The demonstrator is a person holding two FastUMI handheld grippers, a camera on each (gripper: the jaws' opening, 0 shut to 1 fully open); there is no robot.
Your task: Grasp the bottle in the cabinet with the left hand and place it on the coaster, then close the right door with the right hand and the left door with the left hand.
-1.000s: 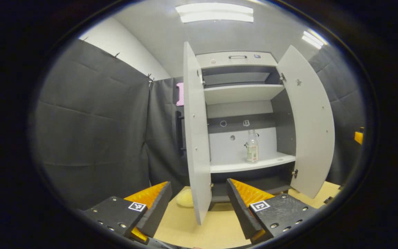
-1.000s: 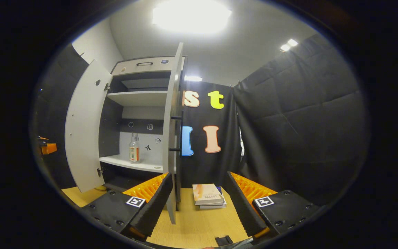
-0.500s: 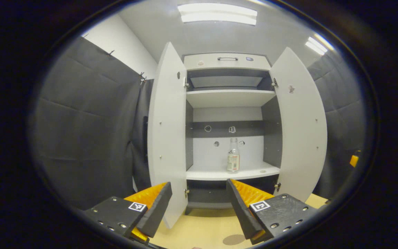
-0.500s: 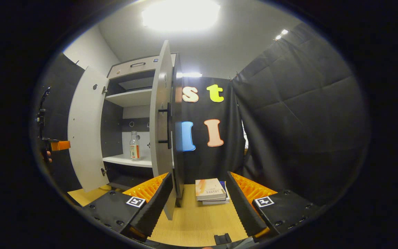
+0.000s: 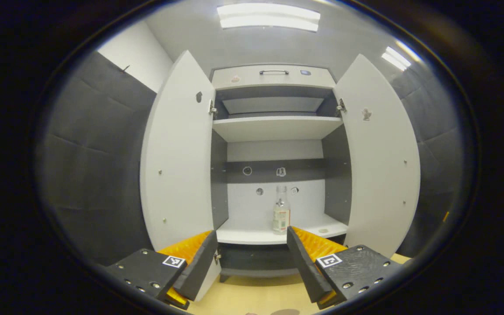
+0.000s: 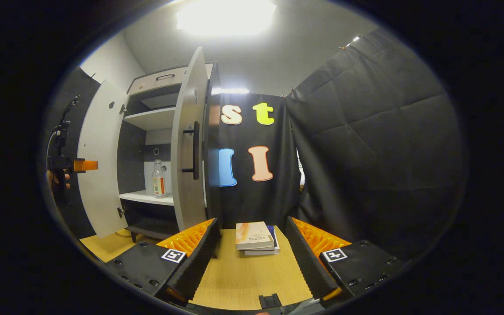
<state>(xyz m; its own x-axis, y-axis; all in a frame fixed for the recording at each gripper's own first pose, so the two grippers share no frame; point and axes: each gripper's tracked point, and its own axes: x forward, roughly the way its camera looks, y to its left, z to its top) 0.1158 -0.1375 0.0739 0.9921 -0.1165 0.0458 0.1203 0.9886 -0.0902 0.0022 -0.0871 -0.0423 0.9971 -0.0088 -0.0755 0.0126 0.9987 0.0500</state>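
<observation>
Bottle (image 5: 281, 215) upright on lower cabinet shelf (image 5: 252, 236), 12 o'clock of my left hand-held gripper (image 5: 252, 262), jaws spread, empty. Risk: I clip it, it topples. Right hand-held gripper (image 6: 252, 262) spread too.

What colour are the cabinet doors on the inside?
White, clearest in the left gripper view: left door, right door.

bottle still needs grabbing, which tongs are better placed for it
Left. The open left tongs face straight into the cabinet, the bottle just ahead. The right tongs point at the books.
</observation>
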